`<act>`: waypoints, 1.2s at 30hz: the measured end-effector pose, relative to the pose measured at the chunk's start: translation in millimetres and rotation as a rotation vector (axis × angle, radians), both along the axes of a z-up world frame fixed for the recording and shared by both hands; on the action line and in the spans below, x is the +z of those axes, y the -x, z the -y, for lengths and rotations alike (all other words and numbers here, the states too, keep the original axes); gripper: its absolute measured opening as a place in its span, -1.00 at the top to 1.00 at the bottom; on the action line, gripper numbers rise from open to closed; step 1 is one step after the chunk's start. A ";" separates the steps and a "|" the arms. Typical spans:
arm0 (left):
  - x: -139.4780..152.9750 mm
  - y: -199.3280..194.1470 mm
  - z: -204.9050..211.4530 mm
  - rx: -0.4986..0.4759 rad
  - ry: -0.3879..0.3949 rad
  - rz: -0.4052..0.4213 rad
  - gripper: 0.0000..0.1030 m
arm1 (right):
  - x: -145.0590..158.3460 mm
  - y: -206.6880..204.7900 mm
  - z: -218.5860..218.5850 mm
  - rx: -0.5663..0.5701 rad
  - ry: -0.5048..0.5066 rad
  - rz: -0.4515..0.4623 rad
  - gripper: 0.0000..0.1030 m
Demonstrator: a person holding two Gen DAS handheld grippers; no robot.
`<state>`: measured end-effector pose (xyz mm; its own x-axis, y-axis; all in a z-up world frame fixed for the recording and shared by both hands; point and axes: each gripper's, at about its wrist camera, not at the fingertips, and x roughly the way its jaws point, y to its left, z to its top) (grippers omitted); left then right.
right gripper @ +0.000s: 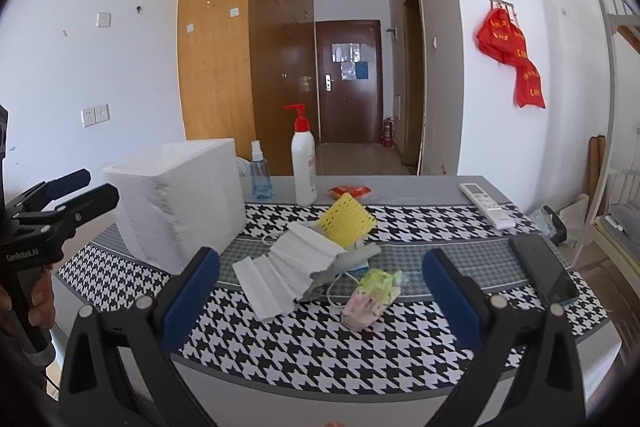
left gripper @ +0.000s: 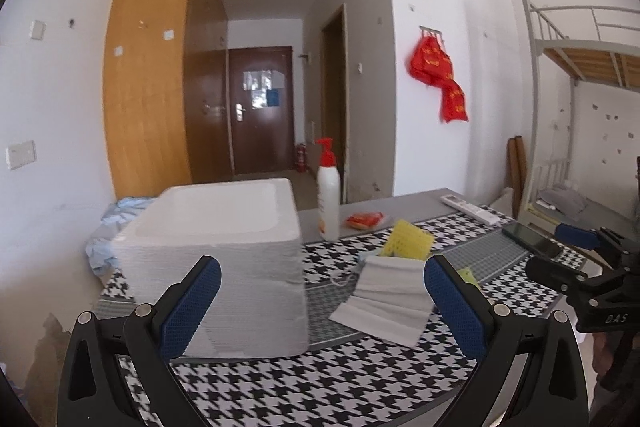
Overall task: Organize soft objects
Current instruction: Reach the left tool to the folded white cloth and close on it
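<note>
The right tool (right gripper: 320, 291), with blue-padded fingers, is being held wide apart and empty above the near edge of the bench (right gripper: 400, 359), which is being covered by a black-and-white houndstooth cloth. A pleated white paper mask (right gripper: 288, 267) is being propped against a yellow perforated sponge (right gripper: 346, 221) near the middle. A crumpled pastel wrapper (right gripper: 370, 301) is lying just beside the mask, to the right. A white foam box (right gripper: 180, 199) is standing at the left, with a small blue spray bottle (right gripper: 261, 173) and a red-capped white pump bottle (right gripper: 304, 163) behind. A dark phone (right gripper: 542, 267) and a white remote control (right gripper: 486, 205) are lying at the right. The left tool (right gripper: 86, 191) is being held at the far left edge, its fingers close together.
</note>
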<state>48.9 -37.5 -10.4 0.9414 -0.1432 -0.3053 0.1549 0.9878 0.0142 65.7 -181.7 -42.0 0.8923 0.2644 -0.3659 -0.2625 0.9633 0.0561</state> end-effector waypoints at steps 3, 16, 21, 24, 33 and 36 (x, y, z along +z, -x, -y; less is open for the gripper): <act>-3.7 -3.7 5.8 -0.025 -0.006 -0.019 -0.98 | -2.5 -3.2 3.0 -0.011 0.004 -0.010 -0.99; -20.7 -29.0 31.8 -0.110 -0.028 -0.115 -0.98 | -13.6 -14.6 17.3 -0.042 -0.002 -0.052 -0.99; -29.3 -43.2 43.2 -0.107 -0.059 -0.158 -0.98 | -19.2 -20.6 22.8 -0.049 -0.005 -0.071 -0.99; -33.9 -48.7 48.1 -0.115 -0.063 -0.180 -0.98 | -22.2 -23.6 25.8 -0.054 -0.009 -0.082 -0.99; -48.8 -62.3 60.2 -0.142 -0.076 -0.241 -0.98 | -31.5 -34.5 32.5 -0.052 -0.019 -0.112 -0.99; -52.8 -69.5 63.0 -0.141 -0.082 -0.264 -0.98 | -35.0 -38.0 34.2 -0.051 -0.020 -0.123 -0.99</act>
<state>118.4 -100.5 -63.2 0.8008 -0.2315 -0.5524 0.2993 0.9535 0.0343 103.7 -215.9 -77.0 0.8537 0.2278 -0.4683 -0.2028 0.9737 0.1041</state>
